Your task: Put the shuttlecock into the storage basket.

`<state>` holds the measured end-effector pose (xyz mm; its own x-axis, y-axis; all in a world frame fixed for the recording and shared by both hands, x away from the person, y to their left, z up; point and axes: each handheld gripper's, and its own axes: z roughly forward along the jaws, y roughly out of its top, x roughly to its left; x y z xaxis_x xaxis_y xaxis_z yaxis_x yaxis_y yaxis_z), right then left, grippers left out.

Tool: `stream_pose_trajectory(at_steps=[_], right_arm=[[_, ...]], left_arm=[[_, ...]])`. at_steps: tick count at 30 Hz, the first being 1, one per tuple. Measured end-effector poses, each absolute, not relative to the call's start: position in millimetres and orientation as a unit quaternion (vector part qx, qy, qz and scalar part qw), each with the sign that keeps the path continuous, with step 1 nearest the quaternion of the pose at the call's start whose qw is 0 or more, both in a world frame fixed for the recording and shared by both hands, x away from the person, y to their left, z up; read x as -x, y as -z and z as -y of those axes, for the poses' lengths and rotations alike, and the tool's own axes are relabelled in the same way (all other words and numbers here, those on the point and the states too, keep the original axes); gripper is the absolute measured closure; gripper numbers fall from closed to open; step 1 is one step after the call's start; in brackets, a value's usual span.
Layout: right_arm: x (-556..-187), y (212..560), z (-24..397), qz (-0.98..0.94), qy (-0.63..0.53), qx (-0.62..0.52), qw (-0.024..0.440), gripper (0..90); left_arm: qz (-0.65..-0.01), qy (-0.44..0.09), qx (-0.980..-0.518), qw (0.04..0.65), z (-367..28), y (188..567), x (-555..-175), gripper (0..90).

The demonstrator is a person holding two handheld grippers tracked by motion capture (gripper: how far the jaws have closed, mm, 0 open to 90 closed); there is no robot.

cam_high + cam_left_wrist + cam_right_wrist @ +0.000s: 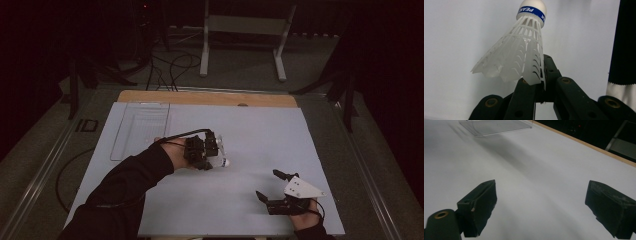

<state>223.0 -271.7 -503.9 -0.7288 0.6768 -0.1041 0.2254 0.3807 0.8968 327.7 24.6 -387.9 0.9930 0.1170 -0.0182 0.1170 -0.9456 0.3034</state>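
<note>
Two claws over one white desk. Nearest, by the desk's front edge toward its right corner: right claw, jaws spread wide, nothing between them, grey three-cornered plate on top, held in a hand at the front edge. Same wide gap seen in the right gripper view, bare white desk surface between the two black pads.

Farther in, about mid-desk and left of centre: left claw, carried by a dark-sleeved forearm reaching in from the front left corner. Jaws pinched tight on a shuttlecock. In the left gripper view, left claw clamped on the lower edge of the white plastic skirt; shuttlecock standing out past the jaw tips, tilted, white cork head with a blue band at the far end. Whether lifted clear of the desk or touching it: cannot tell.

Beyond that, near the desk's far left corner: a clear, flat tray, lying on the surface, well apart from both claws. Bare wood strip along the far edge.
</note>
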Motion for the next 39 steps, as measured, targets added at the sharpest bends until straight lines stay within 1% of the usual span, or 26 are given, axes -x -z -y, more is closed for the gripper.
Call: stream_pose_trajectory(at_steps=[6,22,39], right_arm=[[-223,504,271,-0.798,-0.475,-0.285,0.236,10.1],[-223,504,271,-0.798,-0.477,-0.284,0.235,10.1],[-223,505,270,-0.798,-0.476,-0.285,0.235,10.1]], left_arm=[[-0.059,-0.004,-0.986,0.159,-34,382,-327,90.0],[-0.082,-0.018,-0.982,0.17,-63,366,-328,90.0],[-0.105,-0.027,-0.98,0.169,-88,355,-330,90.0]])
